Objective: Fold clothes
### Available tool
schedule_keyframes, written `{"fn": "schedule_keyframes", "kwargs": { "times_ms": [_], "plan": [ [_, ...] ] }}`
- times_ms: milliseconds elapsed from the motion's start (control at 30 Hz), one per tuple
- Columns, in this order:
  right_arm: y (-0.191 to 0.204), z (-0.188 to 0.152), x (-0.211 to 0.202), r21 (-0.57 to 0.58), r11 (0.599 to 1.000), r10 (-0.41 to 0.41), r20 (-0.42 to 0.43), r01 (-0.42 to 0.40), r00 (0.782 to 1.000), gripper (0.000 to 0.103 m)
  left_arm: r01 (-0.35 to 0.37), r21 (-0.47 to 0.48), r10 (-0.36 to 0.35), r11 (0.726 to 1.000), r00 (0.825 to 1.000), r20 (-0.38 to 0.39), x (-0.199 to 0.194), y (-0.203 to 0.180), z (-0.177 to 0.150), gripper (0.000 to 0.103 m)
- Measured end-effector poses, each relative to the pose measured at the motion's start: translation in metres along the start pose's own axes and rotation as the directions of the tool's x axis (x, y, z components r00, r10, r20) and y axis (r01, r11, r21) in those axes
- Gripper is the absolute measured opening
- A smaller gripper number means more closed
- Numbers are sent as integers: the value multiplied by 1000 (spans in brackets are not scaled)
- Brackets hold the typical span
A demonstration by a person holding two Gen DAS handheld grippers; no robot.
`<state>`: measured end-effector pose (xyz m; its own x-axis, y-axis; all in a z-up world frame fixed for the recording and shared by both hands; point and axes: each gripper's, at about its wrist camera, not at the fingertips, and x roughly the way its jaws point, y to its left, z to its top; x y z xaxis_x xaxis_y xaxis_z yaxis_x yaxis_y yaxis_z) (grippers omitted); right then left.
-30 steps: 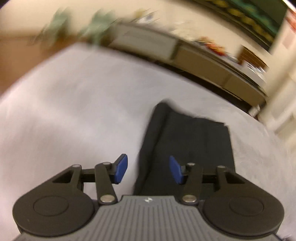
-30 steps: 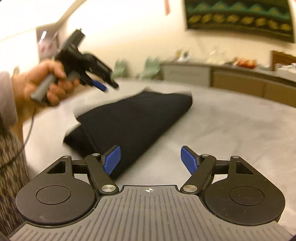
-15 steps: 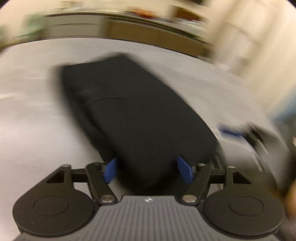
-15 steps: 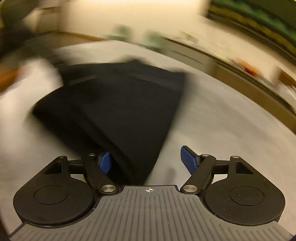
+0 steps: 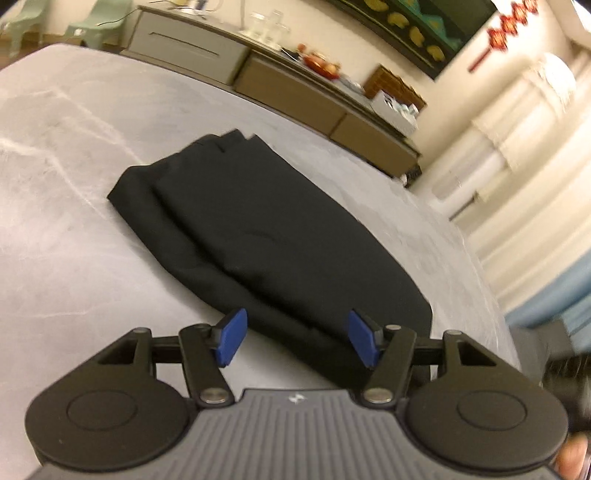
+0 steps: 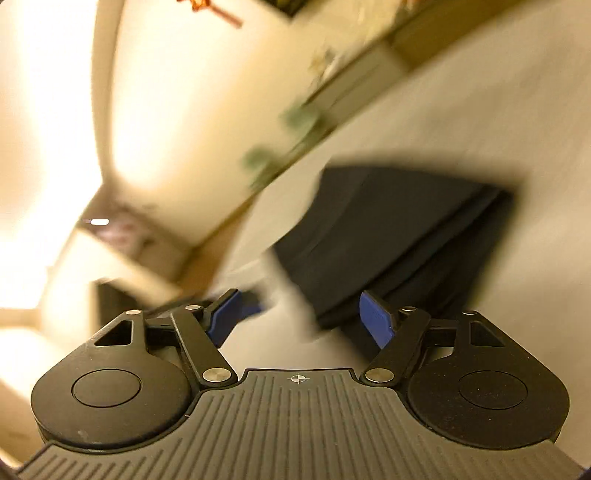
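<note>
A black garment (image 5: 277,229), folded into a long flat stack, lies on the grey table (image 5: 74,184). My left gripper (image 5: 297,341) hovers at the garment's near end. Its jaws are closing, the cloth's edge lies under the gap between them, and the blue pads (image 5: 231,341) do not press on it. The right wrist view is tilted and blurred. There my right gripper (image 6: 301,321) stands open over bare table, with the garment (image 6: 388,229) ahead and to the right of it, next to its right pad (image 6: 375,319).
A long sideboard (image 5: 295,85) with clutter on top runs along the far wall, with green chairs (image 5: 92,26) to its left. Pale curtains (image 5: 535,184) hang at the right. A dark blurred shape (image 5: 561,373) sits at the left view's right edge.
The left gripper has swung round to the garment's near end, jaws wider than a second ago. The right gripper has rolled hard, so its view tilts and the garment now lies right of its jaws.
</note>
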<state>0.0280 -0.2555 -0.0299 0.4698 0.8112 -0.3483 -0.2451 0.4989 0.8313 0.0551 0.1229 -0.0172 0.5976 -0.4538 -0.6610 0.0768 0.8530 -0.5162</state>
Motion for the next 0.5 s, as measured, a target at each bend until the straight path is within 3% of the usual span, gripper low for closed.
{"fn": "schedule_keyframes", "kwargs": {
  "times_ms": [67,267,367,433,500],
  "plan": [
    [-2,-13,15,65,997,38,-44,-35,998,77,39,-15,-39,999,999,12,4,-2,3,60],
    [-24,-8,24,163,987,-17,53,8,998,79,-42,-2,42,999,996,-74,39,-3,4,60],
    [-32,0,29,201,979,-50,87,32,995,73,-33,-20,32,999,997,-66,42,-1,5,60],
    [-33,1,36,201,976,-101,91,81,991,60,-6,-41,4,999,999,-47,37,0,5,60],
    [-35,0,39,188,973,-153,91,134,984,16,7,-63,-8,998,1000,-27,33,3,6,60]
  ]
}}
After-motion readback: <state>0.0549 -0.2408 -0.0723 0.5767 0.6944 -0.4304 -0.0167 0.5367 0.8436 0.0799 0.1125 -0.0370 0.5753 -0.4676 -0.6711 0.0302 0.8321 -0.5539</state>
